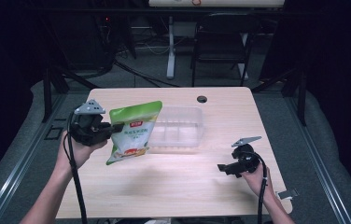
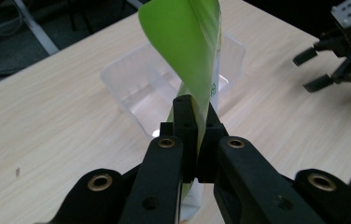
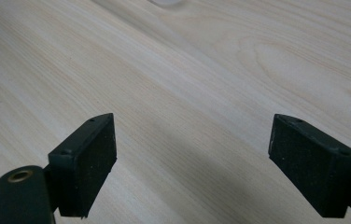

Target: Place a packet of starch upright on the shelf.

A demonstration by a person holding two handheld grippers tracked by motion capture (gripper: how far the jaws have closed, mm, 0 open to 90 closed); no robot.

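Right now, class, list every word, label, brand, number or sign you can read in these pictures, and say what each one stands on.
Green and white pouch, held in the jaws of the left gripper: a red brand patch and lines of print on its front, all too small and blurred to read.
Clear plastic container: no lettering visible.
Wooden table: no lettering visible.

Dark room, black chair, grey floor

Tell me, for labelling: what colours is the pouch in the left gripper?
Green top, white lower part with printed picture; pouch shows best in the high view.
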